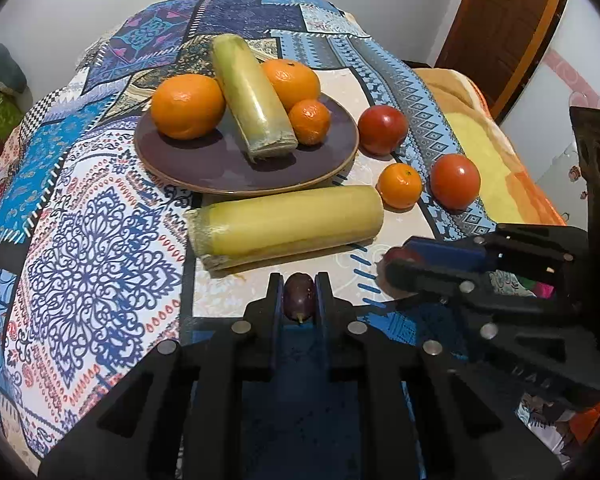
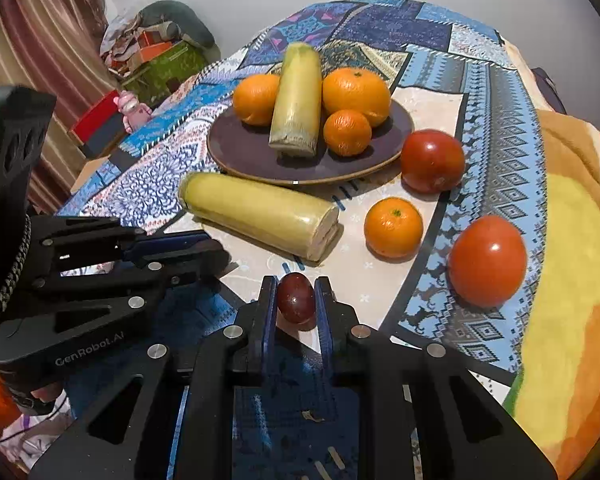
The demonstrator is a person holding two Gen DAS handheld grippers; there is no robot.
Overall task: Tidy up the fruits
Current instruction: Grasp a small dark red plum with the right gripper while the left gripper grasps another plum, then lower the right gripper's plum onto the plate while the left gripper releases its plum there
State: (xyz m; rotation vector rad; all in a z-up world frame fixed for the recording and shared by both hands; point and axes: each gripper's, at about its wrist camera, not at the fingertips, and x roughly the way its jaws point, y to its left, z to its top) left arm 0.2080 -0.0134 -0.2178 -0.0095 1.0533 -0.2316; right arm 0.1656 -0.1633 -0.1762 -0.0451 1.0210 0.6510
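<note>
Hidden or unclear: in the left wrist view the right gripper [image 1: 396, 258] enters from the right edge; its tips blur over a reddish blob, so what it holds cannot be made out there. In the right wrist view the left gripper [image 2: 216, 252] comes in from the left edge with its tips dark and its load out of sight. Both grippers' bodies fill the lower part of each frame and hide the bench [image 1: 360, 92] beneath them.

Fingers: left gripper [image 1: 299, 294], fingers nearly closed, clamped on a dark purple grape [image 1: 299, 296] with a short stem stub at its lower end. Right gripper [image 2: 296, 298], fingers nearly closed on a red-purple grape [image 2: 295, 298], glossy, one small highlight. Both grapes sit at bottom centre of their frames.

Plate [image 1: 228, 160], dark purple, upper centre of frame: holds a large orange [image 1: 188, 106], a second orange [image 1: 292, 82], a small mandarin [image 1: 309, 121] and a pale green-yellow cane piece [image 1: 252, 96] lying between the oranges, cut end toward the camera.

On the patterned cloth [image 1: 84, 208], off the plate: a longer cane piece [image 1: 288, 224] just below the plate rim; a mandarin [image 1: 400, 185] at its right end; a tomato [image 1: 383, 129] beside the plate's right rim; a second tomato [image 1: 455, 181] right of the mandarin. Fruit skins are smooth and shiny; the cane pieces look film-wrapped.
</note>
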